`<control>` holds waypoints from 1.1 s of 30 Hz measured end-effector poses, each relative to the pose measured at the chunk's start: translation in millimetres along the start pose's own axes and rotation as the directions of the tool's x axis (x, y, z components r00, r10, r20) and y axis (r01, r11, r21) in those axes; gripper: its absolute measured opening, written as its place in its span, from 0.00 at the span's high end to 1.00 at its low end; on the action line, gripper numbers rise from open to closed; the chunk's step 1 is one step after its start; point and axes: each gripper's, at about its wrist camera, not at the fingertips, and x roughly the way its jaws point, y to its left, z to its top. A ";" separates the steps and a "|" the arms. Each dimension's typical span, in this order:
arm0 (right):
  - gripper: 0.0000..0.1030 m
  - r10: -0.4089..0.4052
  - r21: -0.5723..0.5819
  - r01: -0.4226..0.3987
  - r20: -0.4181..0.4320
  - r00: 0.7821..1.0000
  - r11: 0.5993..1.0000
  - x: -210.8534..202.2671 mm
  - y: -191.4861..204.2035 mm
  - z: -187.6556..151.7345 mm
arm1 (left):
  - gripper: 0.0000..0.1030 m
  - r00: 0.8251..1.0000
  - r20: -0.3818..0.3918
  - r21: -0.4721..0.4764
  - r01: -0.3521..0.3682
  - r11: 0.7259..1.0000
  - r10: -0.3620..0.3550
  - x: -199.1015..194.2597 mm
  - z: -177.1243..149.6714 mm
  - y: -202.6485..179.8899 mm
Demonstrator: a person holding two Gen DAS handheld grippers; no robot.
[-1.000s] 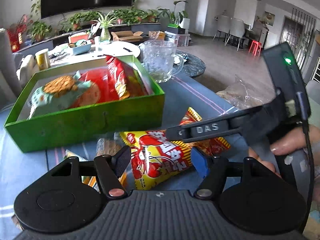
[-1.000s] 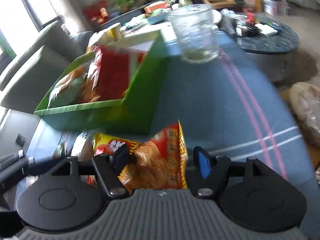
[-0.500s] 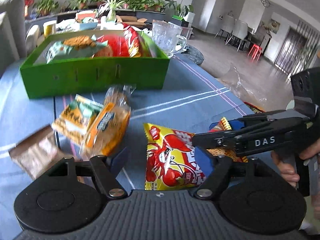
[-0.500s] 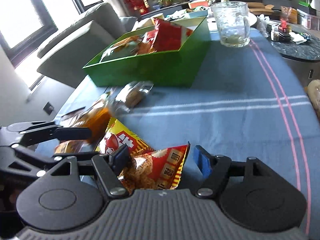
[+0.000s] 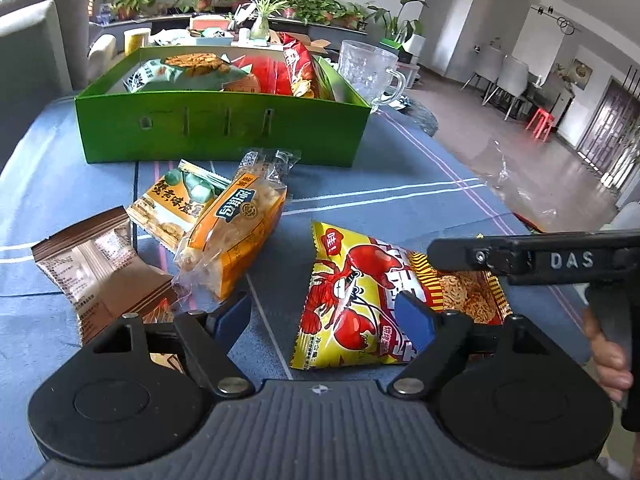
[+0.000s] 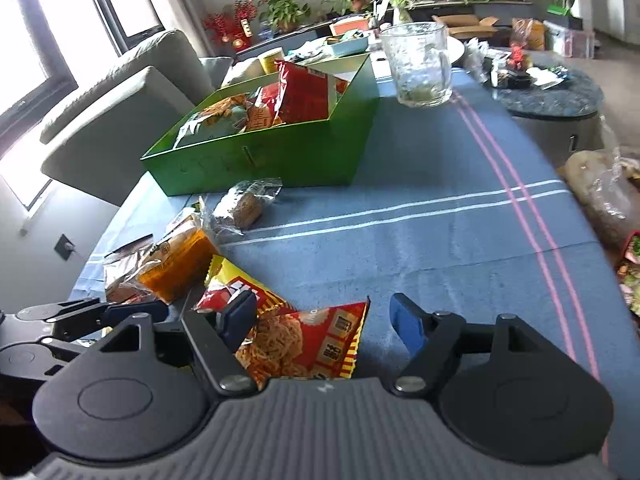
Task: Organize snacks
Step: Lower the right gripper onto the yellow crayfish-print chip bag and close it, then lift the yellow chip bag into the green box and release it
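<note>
We've got a blue striped surface [image 6: 420, 240] with a big bare stretch ahead and to the right of our right tool [image 6: 324, 318], running up to the glass mug [image 6: 420, 66]. Its right edge drops off toward a plastic bag [image 6: 600, 196] on the floor. The green box [image 5: 224, 128] sits far ahead of both tools, already holding a few packets, its front wall closing off that side.

Our left tool [image 5: 326, 316] is opening up, fingers apart with nothing clamped. The yellow lobster snack bag [image 5: 348, 300] lies flat on the surface, partly between them, right up against the right finger; we can't tell if it actually touches. Just ahead-left are the orange bread pack [image 5: 236, 232], a cracker packet [image 5: 176, 200] and a brown packet [image 5: 92, 272].

The right tool is spread wide too, not gripping. The red noodle snack bag [image 6: 308, 344] sits between its fingers, close to the left one.
</note>
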 end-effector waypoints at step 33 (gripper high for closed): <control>0.18 0.053 0.033 -0.052 -0.012 0.999 0.998 1.4 -5.7 -10.4 | 0.28 0.998 -0.023 -0.001 0.059 0.998 -0.059 2.9 -11.2 -6.3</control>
